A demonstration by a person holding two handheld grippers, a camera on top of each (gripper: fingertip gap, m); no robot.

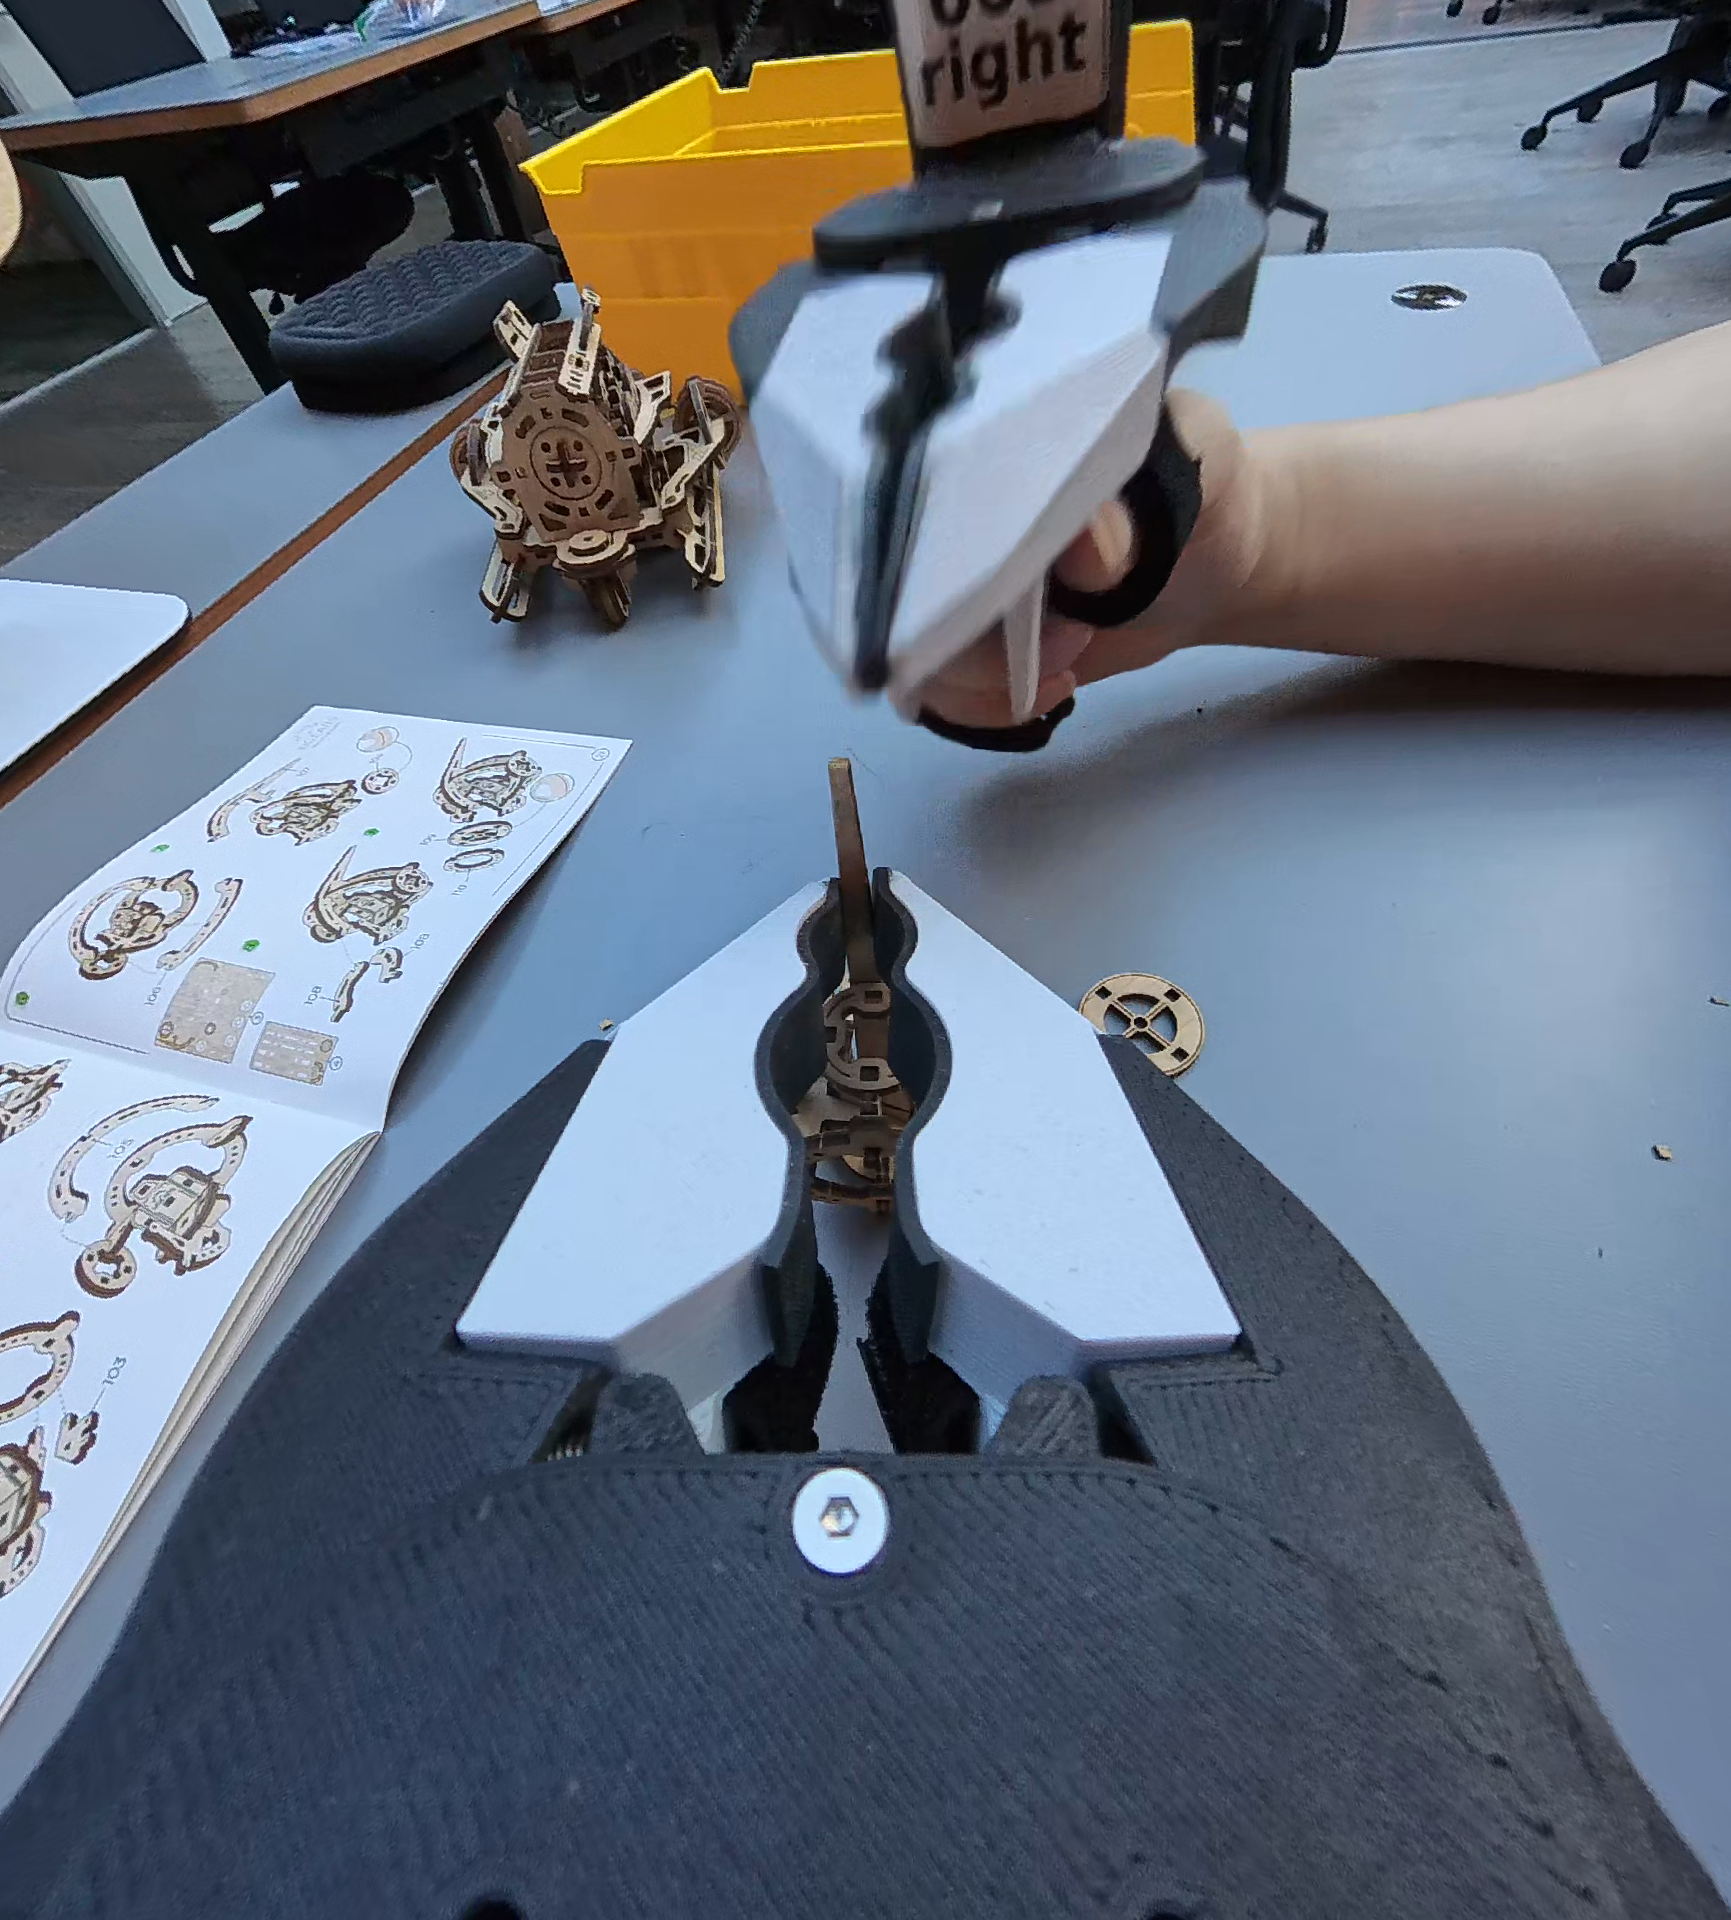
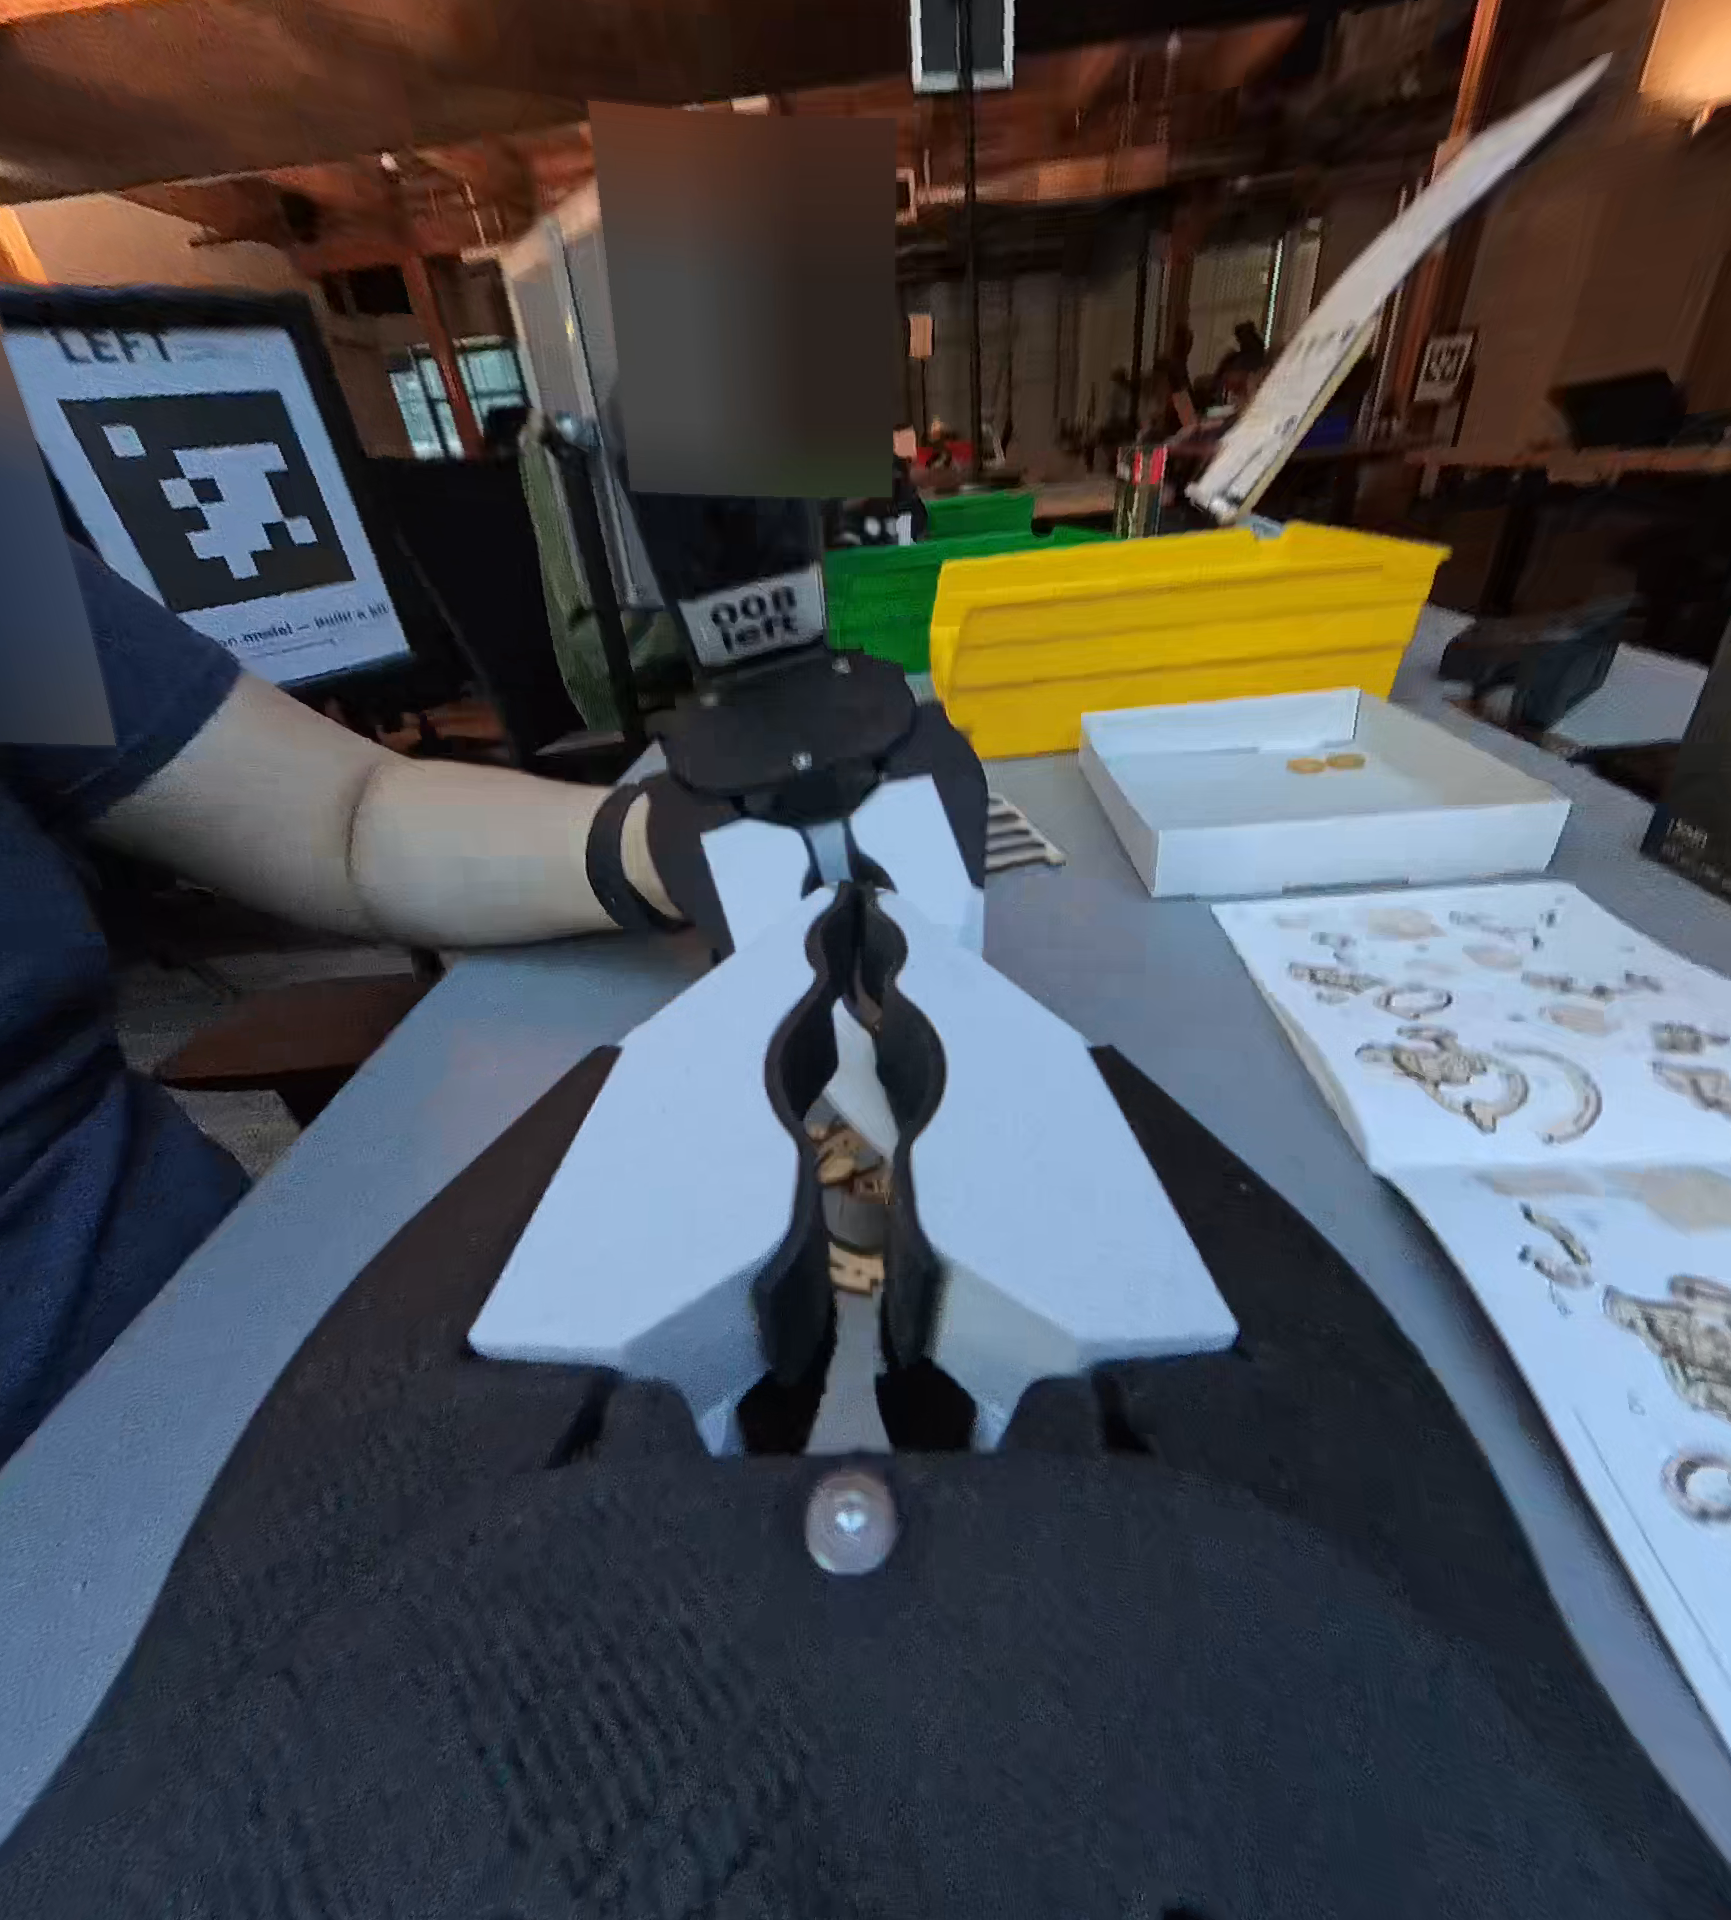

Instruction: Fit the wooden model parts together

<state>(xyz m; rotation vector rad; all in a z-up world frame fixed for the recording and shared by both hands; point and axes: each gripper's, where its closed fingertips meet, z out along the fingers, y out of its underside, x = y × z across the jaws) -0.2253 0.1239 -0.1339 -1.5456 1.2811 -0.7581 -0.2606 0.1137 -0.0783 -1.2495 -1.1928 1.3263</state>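
Left wrist view: at centre frame, the left gripper (image 1: 848, 904) clamps a small wooden sub-assembly (image 1: 853, 1049), a thin wooden strip standing up past its tips. Above it, in the upper centre, the right gripper (image 1: 876, 634) hangs blurred with its jaws drawn together, held in a hand (image 1: 1141, 582). A built wooden model (image 1: 586, 468) stands upper left on the grey table (image 1: 1412, 987); an open instruction booklet (image 1: 165, 1091) lies at left, a loose wooden disc (image 1: 1143, 1021) at right.

Right wrist view: at centre, the right gripper (image 2: 853, 914) is closed, nothing visibly gripped, tips meeting the left gripper (image 2: 840, 868) beyond. Wooden pieces show below through the gap. A white tray (image 2: 1360, 842) and yellow bin (image 2: 1173, 634) sit upper right.
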